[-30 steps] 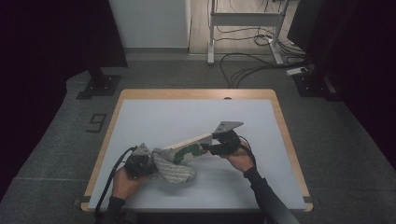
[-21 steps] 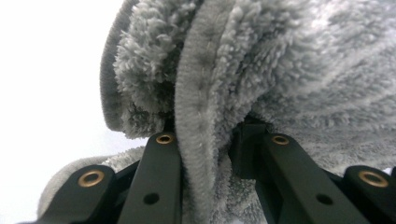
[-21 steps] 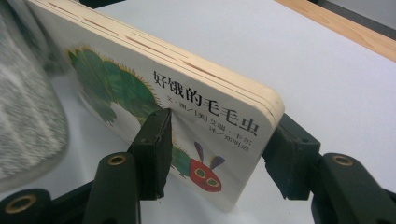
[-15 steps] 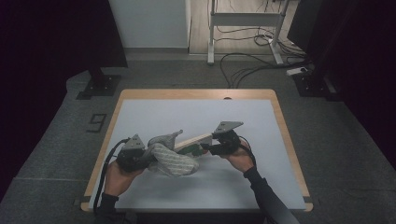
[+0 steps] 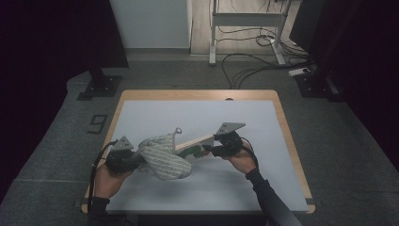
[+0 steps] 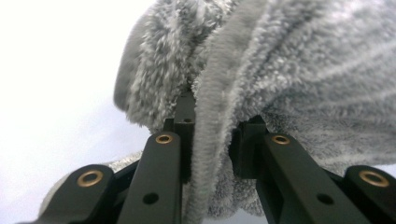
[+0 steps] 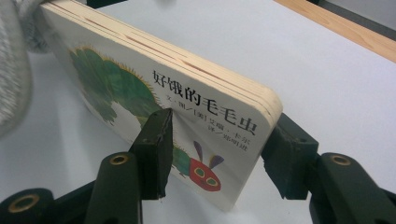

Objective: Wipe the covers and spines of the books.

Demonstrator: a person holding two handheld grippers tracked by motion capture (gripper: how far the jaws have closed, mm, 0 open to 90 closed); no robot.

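Note:
A grey striped fluffy towel point(image 5: 164, 159) lies bunched on the white table top at the front left, and its hanging loop point(image 5: 178, 131) sticks up. My left gripper point(image 5: 127, 157) is shut on a fold of this towel point(image 6: 299, 70), with the pile squeezed between both jaws point(image 6: 212, 122). A board book point(image 5: 195, 142) with a green caterpillar cover point(image 7: 140, 93) is held tilted on its edge. My right gripper point(image 5: 214, 149) is shut on its near corner point(image 7: 222, 144). The book's far end runs in under the towel.
The table has a wooden rim point(image 5: 197, 94) around a white surface point(image 5: 197, 117). On the floor beyond it lie cables point(image 5: 244, 66), a metal stand point(image 5: 244, 21) and black bases point(image 5: 99, 84). Bare table shows behind and to the right of both hands.
My left gripper has moved left and up a little, pulling the towel with it so the cloth is raised against the book. The right gripper and the book have stayed put.

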